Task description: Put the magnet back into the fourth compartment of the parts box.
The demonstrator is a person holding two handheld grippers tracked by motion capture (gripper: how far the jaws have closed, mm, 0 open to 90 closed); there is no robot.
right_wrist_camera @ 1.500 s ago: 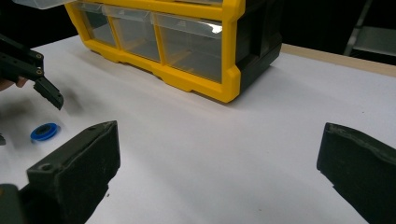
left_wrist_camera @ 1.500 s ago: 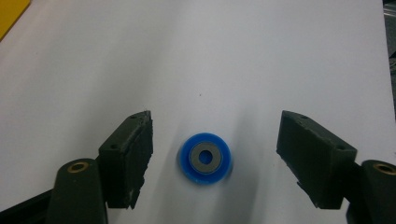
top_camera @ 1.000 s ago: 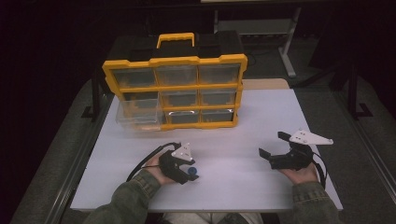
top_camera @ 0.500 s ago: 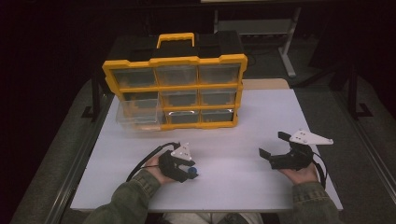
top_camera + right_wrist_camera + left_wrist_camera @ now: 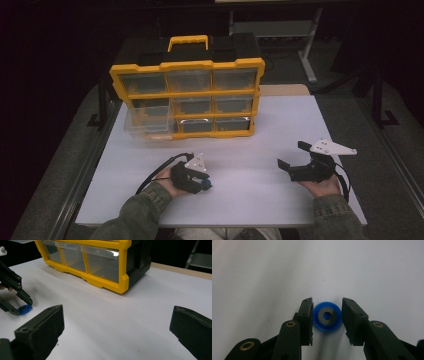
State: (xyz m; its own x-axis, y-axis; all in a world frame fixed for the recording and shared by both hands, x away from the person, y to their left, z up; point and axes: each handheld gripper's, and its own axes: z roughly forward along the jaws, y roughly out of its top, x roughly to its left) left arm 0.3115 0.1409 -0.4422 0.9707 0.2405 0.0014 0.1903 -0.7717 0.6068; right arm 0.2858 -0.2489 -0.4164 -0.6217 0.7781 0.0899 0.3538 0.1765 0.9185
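A small blue disc [image 5: 327,320] with a grey metal ring at its centre lies on the white table [image 5: 280,120]. My left gripper [image 5: 327,301] points down at it. Its jaws have just been closing, and both pads now press the disc's sides. In the high view the left gripper [image 5: 202,184] sits near the front of the table, with the disc [image 5: 206,185] at its tip. My right gripper [image 5: 291,155] rests at the front right, wide open, with nothing between its jaws. From the right gripper view [image 5: 117,315], the left gripper [image 5: 23,308] and the disc [image 5: 24,309] lie far left.
A yellow and black organizer box [image 5: 187,95] with clear drawers stands at the back of the table. One clear drawer [image 5: 147,122] at its lower left is pulled out. In the right gripper view the box [image 5: 100,262] lies ahead.
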